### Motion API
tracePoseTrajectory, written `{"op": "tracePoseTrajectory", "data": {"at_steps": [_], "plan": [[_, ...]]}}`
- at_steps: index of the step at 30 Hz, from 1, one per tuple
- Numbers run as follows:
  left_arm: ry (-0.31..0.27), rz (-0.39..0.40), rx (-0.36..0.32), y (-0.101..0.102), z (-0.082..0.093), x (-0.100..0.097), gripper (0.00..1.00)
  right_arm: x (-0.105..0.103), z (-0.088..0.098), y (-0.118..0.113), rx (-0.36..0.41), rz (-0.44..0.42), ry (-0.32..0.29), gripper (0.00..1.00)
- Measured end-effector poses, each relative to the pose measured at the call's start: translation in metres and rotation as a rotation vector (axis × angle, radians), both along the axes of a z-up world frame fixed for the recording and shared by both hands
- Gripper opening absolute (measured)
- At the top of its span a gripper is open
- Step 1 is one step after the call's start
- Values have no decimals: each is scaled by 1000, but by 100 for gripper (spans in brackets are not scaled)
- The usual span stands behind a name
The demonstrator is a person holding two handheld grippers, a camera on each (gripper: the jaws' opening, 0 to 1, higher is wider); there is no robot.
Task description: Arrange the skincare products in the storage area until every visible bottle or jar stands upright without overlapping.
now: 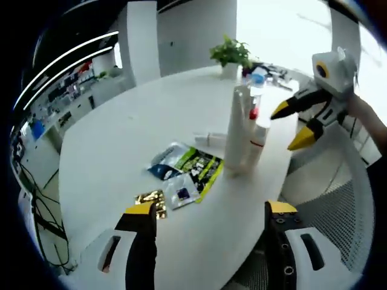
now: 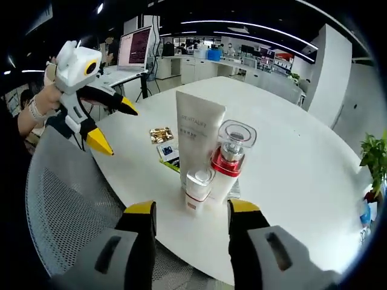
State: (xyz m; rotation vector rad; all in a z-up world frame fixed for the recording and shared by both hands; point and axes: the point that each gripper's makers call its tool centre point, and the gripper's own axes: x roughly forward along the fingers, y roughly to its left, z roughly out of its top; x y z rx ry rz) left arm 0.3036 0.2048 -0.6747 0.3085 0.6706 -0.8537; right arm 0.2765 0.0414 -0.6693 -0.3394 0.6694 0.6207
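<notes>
Three skincare products stand upright, close together, near the edge of the white round table (image 1: 121, 139): a tall white tube (image 1: 237, 130) (image 2: 198, 142), a clear-capped bottle with a red collar (image 1: 258, 130) (image 2: 233, 158), and a small white bottle with a red band (image 2: 197, 192). A small white tube (image 1: 208, 140) lies flat behind them. My right gripper (image 2: 193, 208) is open, its jaws just short of the small bottle on either side; it shows in the left gripper view (image 1: 290, 125) to the right of the group. My left gripper (image 1: 211, 210) (image 2: 113, 125) is open, off the table's edge.
Green and blue sachets (image 1: 188, 169) (image 2: 169, 154) and a gold packet (image 1: 151, 199) (image 2: 161, 134) lie flat on the table. A potted plant (image 1: 230, 53) and a blue-capped bottle (image 1: 257, 78) stand at the far side. A mesh chair (image 1: 338, 211) (image 2: 66, 205) sits below the table edge.
</notes>
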Motion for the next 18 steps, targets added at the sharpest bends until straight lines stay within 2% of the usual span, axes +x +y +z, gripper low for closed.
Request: {"op": "tracePoseTrajectory", "data": {"at_steps": [2, 6, 18], "plan": [[-5, 4, -4, 2, 3, -1, 74, 0, 5, 0, 3, -7, -23, 48], [-8, 14, -7, 5, 8, -5, 80, -3, 12, 3, 20, -4, -23, 59], [-50, 34, -42, 18, 28, -14, 89, -3, 28, 5, 10, 13, -72, 78]]}}
